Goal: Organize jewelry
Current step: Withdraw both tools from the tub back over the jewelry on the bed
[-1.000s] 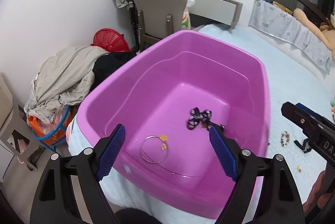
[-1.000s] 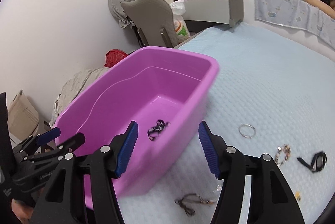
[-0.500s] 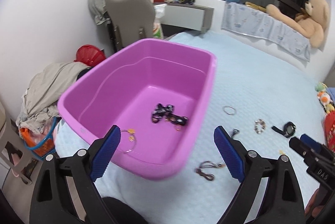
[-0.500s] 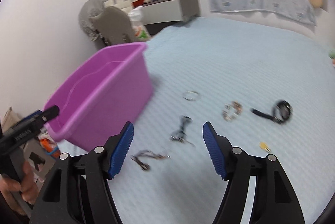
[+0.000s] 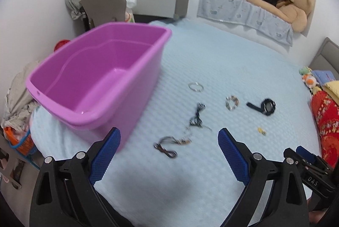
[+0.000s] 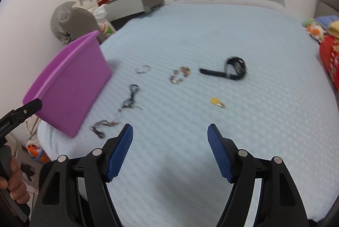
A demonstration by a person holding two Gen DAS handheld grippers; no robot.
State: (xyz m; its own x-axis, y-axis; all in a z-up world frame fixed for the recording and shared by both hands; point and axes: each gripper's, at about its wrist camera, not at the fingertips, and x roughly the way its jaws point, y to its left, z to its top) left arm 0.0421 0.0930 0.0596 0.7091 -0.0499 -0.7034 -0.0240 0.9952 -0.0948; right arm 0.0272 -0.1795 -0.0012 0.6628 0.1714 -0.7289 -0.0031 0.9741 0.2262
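Both tongs hang over the light blue bed point(image 5: 233, 61) with their blue pads wide apart and nothing between them: the left tongs point(image 5: 169, 151) and the right tongs point(image 6: 170, 143). The pink tub point(image 5: 93, 78) sits at the left edge of the bed. The jewelry lies on the bed to the right of the tub (a bit blurry): a silver ring bangle point(image 5: 195, 86), a bead bracelet point(image 5: 232, 102), a black watch point(image 5: 264, 106), two dark cord necklaces point(image 5: 197, 116) point(image 5: 169, 145), and a small yellow earring point(image 6: 217, 102).
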